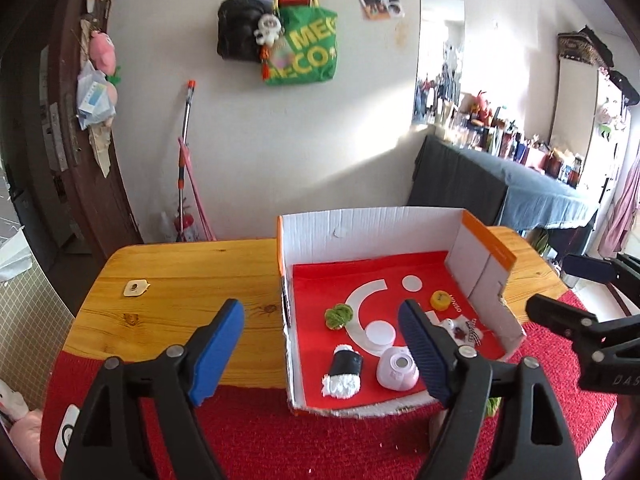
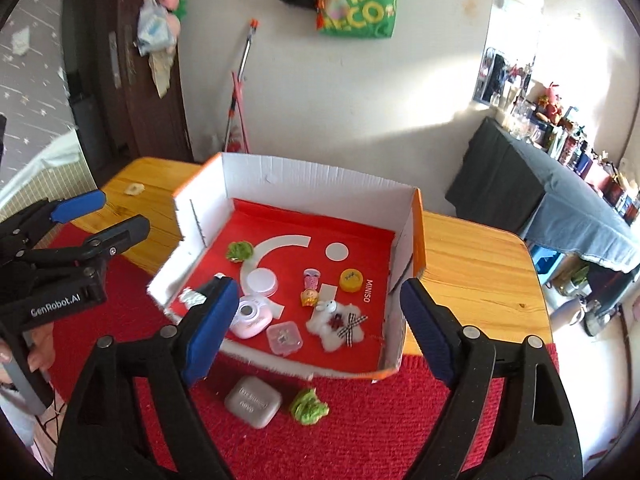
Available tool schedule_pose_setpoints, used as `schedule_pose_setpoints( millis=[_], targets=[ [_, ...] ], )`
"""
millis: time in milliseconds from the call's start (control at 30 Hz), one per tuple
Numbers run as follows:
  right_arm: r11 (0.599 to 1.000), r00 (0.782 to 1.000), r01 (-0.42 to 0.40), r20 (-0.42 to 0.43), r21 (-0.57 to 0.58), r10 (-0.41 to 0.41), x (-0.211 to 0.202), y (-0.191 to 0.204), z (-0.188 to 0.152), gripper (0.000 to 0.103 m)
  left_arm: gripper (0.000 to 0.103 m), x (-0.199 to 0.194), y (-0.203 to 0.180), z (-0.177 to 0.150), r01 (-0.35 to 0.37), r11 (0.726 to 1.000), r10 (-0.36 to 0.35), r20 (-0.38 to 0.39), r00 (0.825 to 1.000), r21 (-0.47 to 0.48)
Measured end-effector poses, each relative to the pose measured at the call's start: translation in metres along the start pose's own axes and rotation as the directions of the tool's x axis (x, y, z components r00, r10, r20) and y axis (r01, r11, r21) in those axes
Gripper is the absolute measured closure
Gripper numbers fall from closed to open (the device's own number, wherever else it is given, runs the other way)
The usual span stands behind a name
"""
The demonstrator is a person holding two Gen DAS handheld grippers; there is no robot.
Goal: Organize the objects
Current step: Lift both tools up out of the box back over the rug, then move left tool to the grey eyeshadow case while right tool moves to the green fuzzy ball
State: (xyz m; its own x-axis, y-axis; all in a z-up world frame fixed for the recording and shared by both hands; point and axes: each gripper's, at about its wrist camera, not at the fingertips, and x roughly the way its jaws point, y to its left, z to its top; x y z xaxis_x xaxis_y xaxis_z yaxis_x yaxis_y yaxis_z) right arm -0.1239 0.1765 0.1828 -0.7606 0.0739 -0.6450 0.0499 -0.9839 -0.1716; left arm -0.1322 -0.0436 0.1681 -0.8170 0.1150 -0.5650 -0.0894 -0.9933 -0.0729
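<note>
An open white cardboard box (image 2: 320, 184) with a red floor holds small items: a green lettuce toy (image 2: 239, 251), a yellow cap (image 2: 351, 280), a pink round case (image 2: 250, 316), a clear small box (image 2: 284, 337), a white fluffy bow clip (image 2: 340, 324) and a black-and-white roll (image 1: 344, 368). Outside the box on the red mat lie a grey case (image 2: 253, 401) and a second green lettuce toy (image 2: 308, 406). My left gripper (image 1: 320, 352) is open and empty, over the box's left wall (image 1: 285, 320). My right gripper (image 2: 316, 320) is open and empty above the box's front.
The box stands on a wooden table (image 1: 180, 280) partly covered by a red mat (image 2: 320, 440). A small beige tag (image 1: 135, 288) lies on the wood at the left. A wall with hanging bags (image 1: 300, 40) is behind; a covered shelf (image 1: 520, 184) stands at the right.
</note>
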Motion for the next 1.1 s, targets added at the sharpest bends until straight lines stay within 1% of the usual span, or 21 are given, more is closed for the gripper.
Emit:
schedule_pose_setpoints(
  millis=[100,133,200,267,333,433,500,567,700,733,933,1033,1100],
  targets=[
    [0.999,0.998,-0.018,0.058,0.029,0.016,-0.017,-0.007,-0.018,0.017,0.015,-0.017,-0.003,-0.011,0.000,1.000,0.000,0.051,0.999,0.013],
    [0.998,0.997,-0.026,0.077,0.055,0.022,-0.022,-0.010,-0.025,0.015,0.014,-0.022,-0.004,-0.015,-0.002,1.000,0.001,0.064,0.998,0.015],
    [0.995,0.994,-0.044,0.104,0.090,0.034,-0.026,-0.016,-0.034,0.015,0.013,-0.029,-0.007,-0.025,-0.002,1.000,0.001,0.084,0.996,0.013],
    [0.992,0.992,-0.050,0.120,0.118,0.036,-0.029,-0.020,-0.044,0.014,0.012,-0.032,-0.011,-0.036,0.004,1.000,-0.006,0.080,0.997,0.019],
    [0.993,0.991,-0.031,0.133,0.115,0.016,-0.029,-0.021,-0.053,0.013,0.012,-0.033,-0.015,-0.048,0.005,1.000,-0.007,0.070,0.998,0.019],
    [0.994,0.988,-0.001,0.155,0.112,-0.016,-0.030,-0.016,-0.075,0.008,0.012,-0.029,-0.018,-0.068,0.015,1.000,-0.014,0.057,0.998,-0.001],
    [0.993,0.989,-0.010,0.147,0.116,-0.007,-0.024,-0.015,-0.087,0.008,0.011,-0.021,-0.020,-0.082,0.024,1.000,-0.024,0.024,0.999,-0.014],
    [0.992,0.993,-0.009,0.116,0.125,-0.005,-0.014,-0.014,-0.101,0.008,0.011,-0.010,-0.022,-0.095,0.033,0.999,-0.034,-0.017,0.999,-0.024],
    [0.992,0.999,0.001,0.050,0.123,-0.008,0.013,-0.017,-0.117,0.008,0.011,0.015,-0.030,-0.116,0.047,0.999,-0.050,-0.116,0.992,-0.026],
    [0.992,0.999,0.005,0.032,0.127,-0.009,0.019,-0.018,-0.119,0.008,0.011,0.020,-0.032,-0.119,0.048,0.999,-0.051,-0.131,0.990,-0.026],
    [0.992,1.000,0.007,-0.017,0.125,-0.005,0.040,-0.024,-0.125,0.008,0.011,0.035,-0.045,-0.130,0.066,0.998,-0.068,-0.185,0.980,-0.015],
    [0.991,0.999,0.005,-0.035,0.136,-0.001,0.045,-0.030,-0.126,0.008,0.011,0.040,-0.054,-0.132,0.090,0.996,-0.090,-0.209,0.974,-0.009],
    [0.988,0.999,0.008,-0.044,0.152,-0.001,0.047,-0.036,-0.127,0.008,0.011,0.046,-0.060,-0.132,0.114,0.993,-0.115,-0.233,0.966,-0.017]
  ],
)
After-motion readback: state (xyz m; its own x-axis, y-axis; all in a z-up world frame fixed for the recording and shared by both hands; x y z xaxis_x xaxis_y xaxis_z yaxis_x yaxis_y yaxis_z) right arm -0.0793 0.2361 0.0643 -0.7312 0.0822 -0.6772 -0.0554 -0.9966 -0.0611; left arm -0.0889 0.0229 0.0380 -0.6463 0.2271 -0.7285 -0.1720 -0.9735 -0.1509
